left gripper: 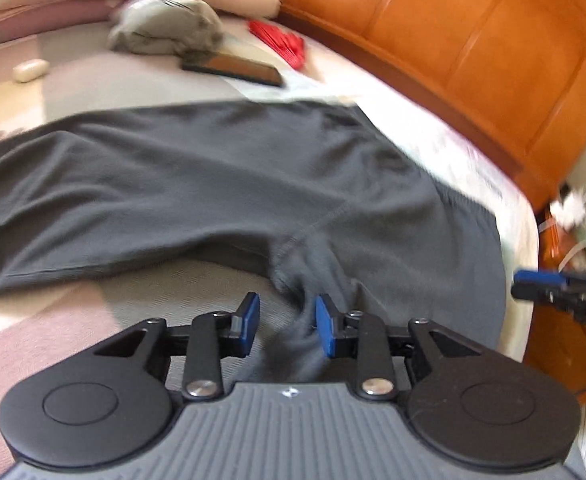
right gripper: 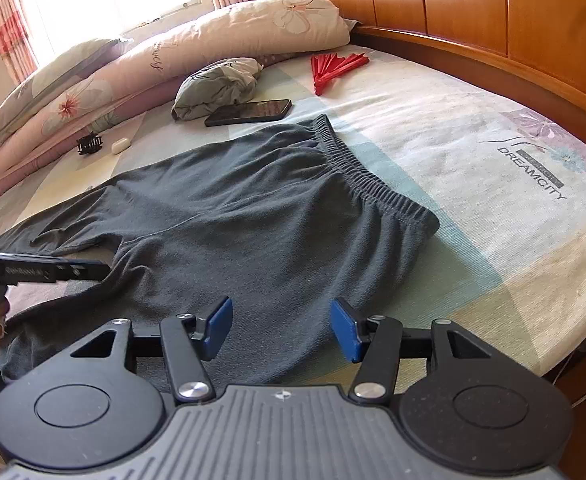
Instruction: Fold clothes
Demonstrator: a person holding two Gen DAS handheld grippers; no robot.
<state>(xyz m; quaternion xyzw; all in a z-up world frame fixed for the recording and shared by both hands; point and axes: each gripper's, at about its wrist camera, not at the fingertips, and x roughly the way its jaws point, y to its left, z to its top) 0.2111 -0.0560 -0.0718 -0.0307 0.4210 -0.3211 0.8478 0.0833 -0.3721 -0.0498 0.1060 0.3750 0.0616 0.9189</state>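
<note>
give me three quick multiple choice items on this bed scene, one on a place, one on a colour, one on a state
1. Where does the phone lie?
A. beyond the trousers, beside the grey bundle
B. on the pillow
C. on the floor

2. What colour is the folding fan?
A. blue
B. red
C. white

3. How does the right gripper stand?
A. clamped on the waistband
B. gripping the phone
C. open above the trousers

Answers:
1 A: it rests on the sheet against the grey bundle, past the trousers.
2 B: its ribs are plainly red.
3 C: both pads stand apart, pressing on nothing.
</note>
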